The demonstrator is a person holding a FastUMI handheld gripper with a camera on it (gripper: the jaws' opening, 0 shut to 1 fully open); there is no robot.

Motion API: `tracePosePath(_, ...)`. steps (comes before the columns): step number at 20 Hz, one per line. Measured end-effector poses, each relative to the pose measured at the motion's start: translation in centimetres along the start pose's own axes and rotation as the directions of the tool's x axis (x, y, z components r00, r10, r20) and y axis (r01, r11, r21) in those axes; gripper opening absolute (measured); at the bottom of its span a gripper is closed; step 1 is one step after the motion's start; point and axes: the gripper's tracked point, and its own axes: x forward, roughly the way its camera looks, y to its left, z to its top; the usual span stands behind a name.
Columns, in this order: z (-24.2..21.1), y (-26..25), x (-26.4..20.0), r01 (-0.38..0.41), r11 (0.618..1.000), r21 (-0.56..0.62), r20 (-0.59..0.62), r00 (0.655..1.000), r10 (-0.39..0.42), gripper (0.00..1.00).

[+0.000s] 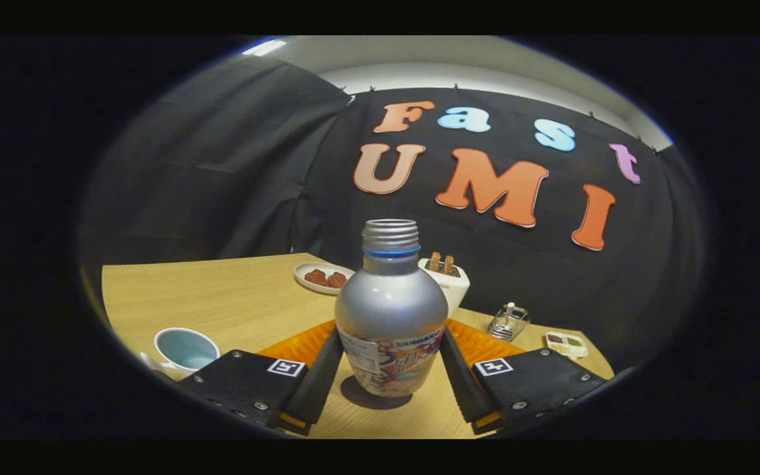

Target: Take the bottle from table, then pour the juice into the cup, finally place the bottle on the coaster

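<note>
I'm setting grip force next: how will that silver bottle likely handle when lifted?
The bottle looks like rigid metal, so it probably won't squash between the gripper fingers. Its smooth, rounded body may slip. Its open, capless mouth means tilting early could spill whatever is inside.

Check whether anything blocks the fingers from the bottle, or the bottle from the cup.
Nothing visible does. The bottle stands upright between the gripper fingers, which sit close against its sides; whether they press it I cannot tell. The cup sits to the left on the table, with only bare wood between it and the bottle.
</note>
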Motion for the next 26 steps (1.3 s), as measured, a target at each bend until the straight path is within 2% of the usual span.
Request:
tracePosePath(6, -3.0, -0.3, 1.5, -0.011, 0.988, 0.153, -0.076, 0.997, 0.023, 0.79)
tracePosePath(21, -7.3, -0.7, 3.1, 0.042, 0.982, 0.183, -0.151, 0.989, -0.014, 0.78)
tracePosePath(23, -7.7, -1.0, 2.7, 0.055, 0.982, 0.183, -0.172, 0.985, -0.023, 0.81)
tracePosePath(26, -7.5, -1.0, 1.8, 0.042, 0.976, 0.214, -0.186, 0.983, -0.002, 0.92)
